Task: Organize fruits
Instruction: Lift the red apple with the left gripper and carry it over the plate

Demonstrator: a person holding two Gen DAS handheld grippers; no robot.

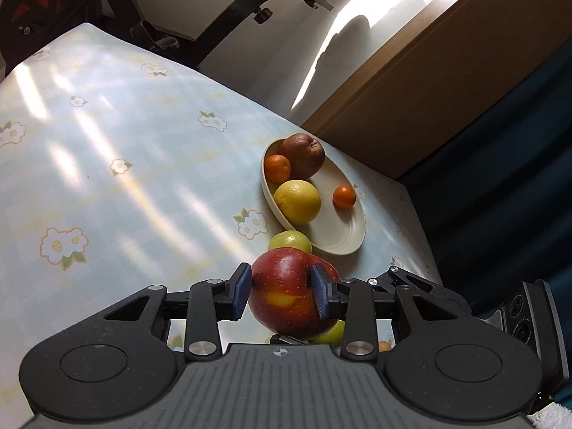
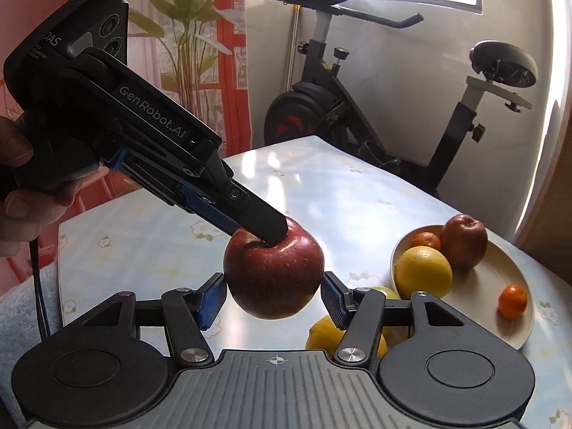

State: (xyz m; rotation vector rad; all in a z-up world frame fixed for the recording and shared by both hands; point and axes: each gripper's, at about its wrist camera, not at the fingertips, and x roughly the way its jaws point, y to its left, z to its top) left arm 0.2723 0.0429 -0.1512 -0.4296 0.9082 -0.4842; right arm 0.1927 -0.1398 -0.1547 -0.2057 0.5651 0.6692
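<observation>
Your hand (image 2: 21, 178) at the far left holds the left gripper (image 2: 264, 230), which comes down at a slant with its pads clamped on the apple (image 2: 273, 275), one finger seated in the stem dimple. The apple hangs above the table (image 2: 143, 250), clear of it, in the middle of the scene. Your right gripper (image 2: 273, 298) brackets the same apple from the near side, with its pads at the flanks; they seem to touch, so treat this as a shared hold. Keep both grips steady and travel together toward the bowl (image 2: 500, 268) at the right. Lower the apple into the bare patch beside the small orange (image 2: 512, 301), not onto the lemon (image 2: 423, 271).
</observation>
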